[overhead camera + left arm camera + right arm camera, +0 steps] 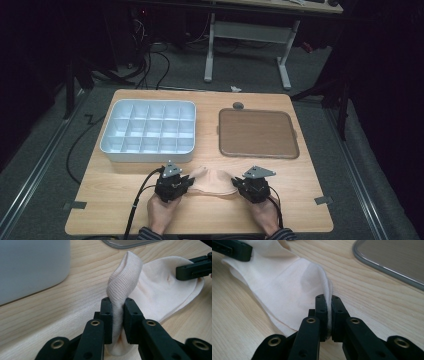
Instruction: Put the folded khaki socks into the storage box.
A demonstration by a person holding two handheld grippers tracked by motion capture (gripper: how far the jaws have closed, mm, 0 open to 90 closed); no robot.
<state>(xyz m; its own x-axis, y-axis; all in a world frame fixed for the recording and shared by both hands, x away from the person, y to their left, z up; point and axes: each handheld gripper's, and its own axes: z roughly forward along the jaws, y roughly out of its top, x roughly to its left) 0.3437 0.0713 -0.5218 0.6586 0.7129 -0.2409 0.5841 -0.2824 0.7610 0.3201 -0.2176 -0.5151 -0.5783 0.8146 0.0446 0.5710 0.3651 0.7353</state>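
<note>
A pale peach sock (212, 181) lies on the wooden table (115, 205) near its front edge, stretched between both grippers. My left gripper (186, 183) is shut on the sock's ribbed cuff (123, 282), which stands up in a fold between the jaws. My right gripper (237, 184) is shut on the thin opposite end (327, 293), pinched flat between its pads. In the left gripper view the right gripper (193, 267) shows at the far side of the sock (162, 285). In the right gripper view the left gripper (233, 248) shows at the top left, beyond the sock (284, 287).
A white tray with several small compartments (148, 131) sits at the back left of the table. A flat brown tray with a grey rim (257, 133) sits at the back right. Cables trail from both grippers toward the person's hands at the front edge.
</note>
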